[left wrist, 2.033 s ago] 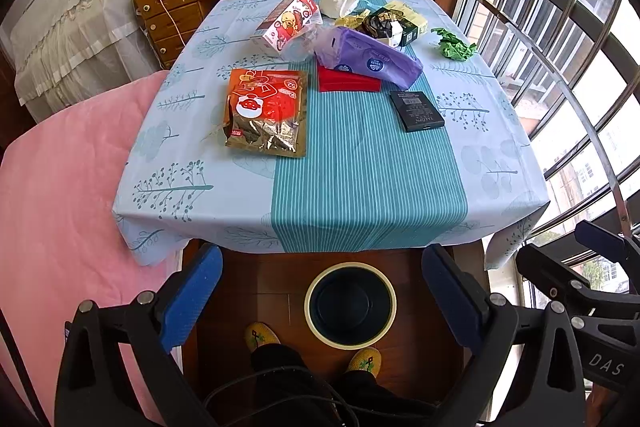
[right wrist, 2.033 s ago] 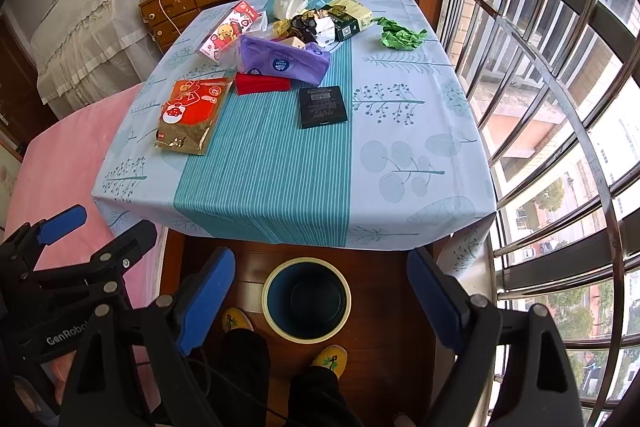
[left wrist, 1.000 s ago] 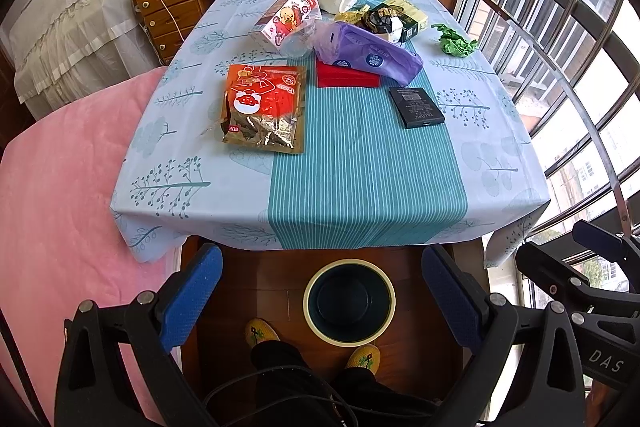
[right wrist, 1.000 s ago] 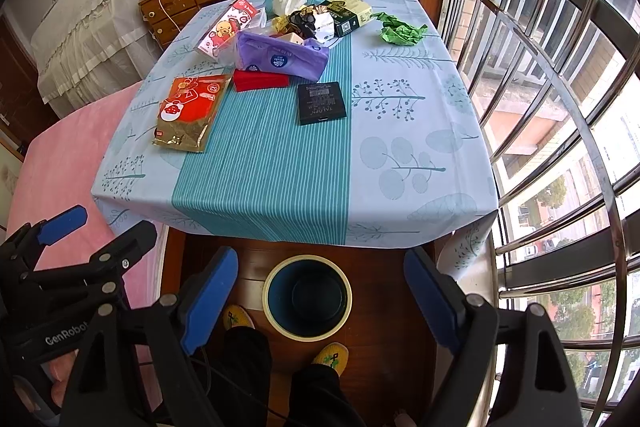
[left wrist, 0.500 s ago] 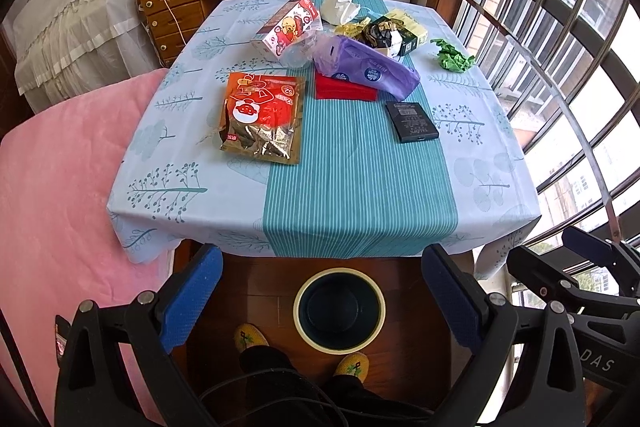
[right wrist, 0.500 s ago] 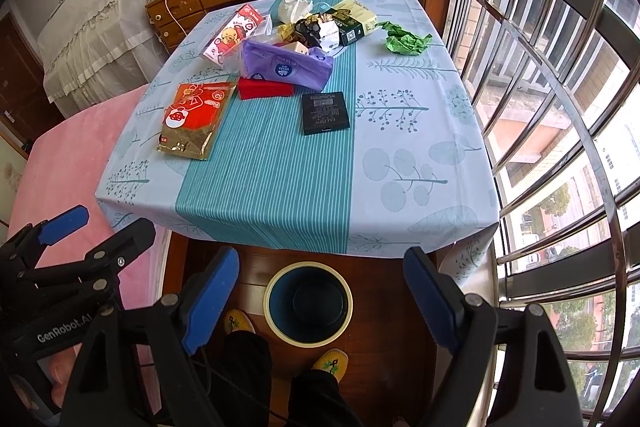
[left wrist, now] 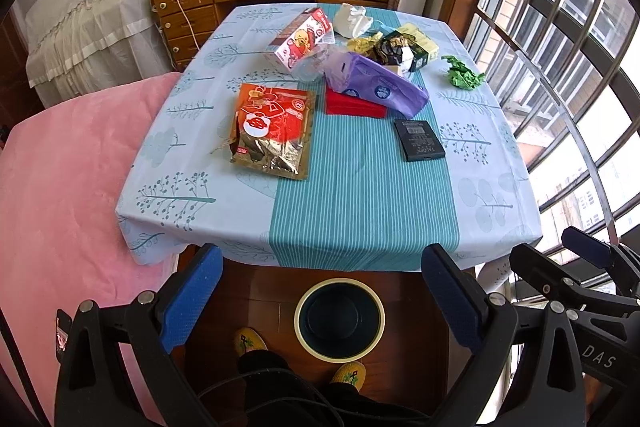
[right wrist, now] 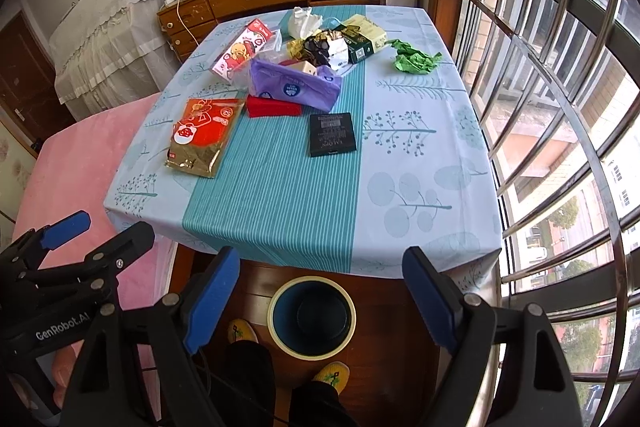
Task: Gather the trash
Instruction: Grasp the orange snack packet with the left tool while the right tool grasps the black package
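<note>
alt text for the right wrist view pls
An open, empty right claw hangs above a dark bin on the floor, facing a table strewn with wrappers, a purple pack and a black packet.

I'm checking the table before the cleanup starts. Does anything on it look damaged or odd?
Yes. The orange snack pouch lies torn open, its gold foil lining crumpled outward. A crumpled green wrapper sits alone near the window side. The rest is heaped at the far end around the purple tissue pack.
</note>
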